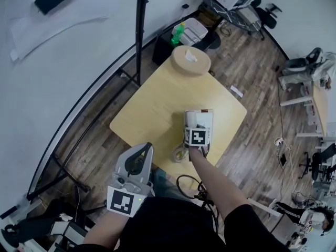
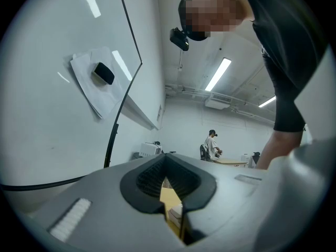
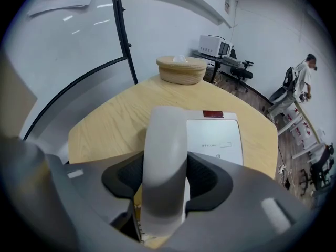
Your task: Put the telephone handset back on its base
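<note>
Gripping the grey telephone handset (image 3: pixel 165 151) across its middle, the right tool (image 3: pixel 165 181) has both jaws closed against the handset's sides. The handset runs lengthwise over the left part of the white base (image 3: pixel 219 140), which sits on the light wooden surface (image 3: pixel 113 117); whether handset and base touch cannot be told. A round wooden container (image 3: pixel 181 70) stands at the surface's far edge, well apart from the base. The left tool (image 2: pixel 169 187) is held off the surface near the person's body, its jaws drawn almost together with nothing between them.
</note>
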Demonstrator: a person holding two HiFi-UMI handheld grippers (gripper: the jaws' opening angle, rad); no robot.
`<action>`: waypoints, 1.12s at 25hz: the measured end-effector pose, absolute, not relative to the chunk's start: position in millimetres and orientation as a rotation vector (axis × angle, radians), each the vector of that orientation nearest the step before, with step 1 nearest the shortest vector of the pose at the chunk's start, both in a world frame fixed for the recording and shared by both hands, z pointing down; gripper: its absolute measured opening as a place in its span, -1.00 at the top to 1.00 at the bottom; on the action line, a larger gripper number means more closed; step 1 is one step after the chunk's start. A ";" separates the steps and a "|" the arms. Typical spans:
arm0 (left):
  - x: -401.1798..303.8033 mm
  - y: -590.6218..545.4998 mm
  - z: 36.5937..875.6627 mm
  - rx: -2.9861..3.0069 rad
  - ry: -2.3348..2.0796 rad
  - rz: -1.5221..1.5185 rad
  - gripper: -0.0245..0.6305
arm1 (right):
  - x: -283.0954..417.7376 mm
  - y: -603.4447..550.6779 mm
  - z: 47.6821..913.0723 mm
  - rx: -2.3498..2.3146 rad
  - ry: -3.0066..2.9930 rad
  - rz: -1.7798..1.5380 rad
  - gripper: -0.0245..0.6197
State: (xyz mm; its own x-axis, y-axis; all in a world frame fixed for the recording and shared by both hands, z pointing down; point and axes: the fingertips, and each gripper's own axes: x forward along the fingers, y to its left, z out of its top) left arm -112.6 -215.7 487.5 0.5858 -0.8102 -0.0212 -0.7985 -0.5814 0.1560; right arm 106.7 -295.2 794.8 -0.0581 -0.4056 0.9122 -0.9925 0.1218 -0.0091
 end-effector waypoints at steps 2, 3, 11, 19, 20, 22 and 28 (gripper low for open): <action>-112.5 -215.3 488.3 2.679 -1.366 -0.132 0.93 | 106.3 -294.6 794.9 1.394 -1.599 0.902 0.19; -112.7 -215.3 488.4 2.680 -1.366 -0.131 0.93 | 105.2 -295.1 793.9 1.390 -1.609 0.888 0.19; -111.0 -214.9 487.0 2.681 -1.352 -0.129 0.93 | 97.0 -305.5 764.8 1.406 -1.715 0.798 0.12; -97.4 -222.2 457.0 2.728 -1.328 -0.184 0.93 | 97.3 -290.0 662.5 1.461 -1.948 0.710 0.25; -94.5 -222.7 452.6 2.735 -1.321 -0.190 0.93 | 97.7 -284.7 646.2 1.467 -1.981 0.685 0.31; -88.0 -223.3 443.7 2.749 -1.305 -0.197 0.93 | 99.8 -272.9 613.6 1.489 -2.041 0.621 0.45; -62.7 -221.3 401.8 2.833 -1.273 -0.324 0.93 | 111.9 -236.4 528.5 1.562 -2.168 0.411 0.77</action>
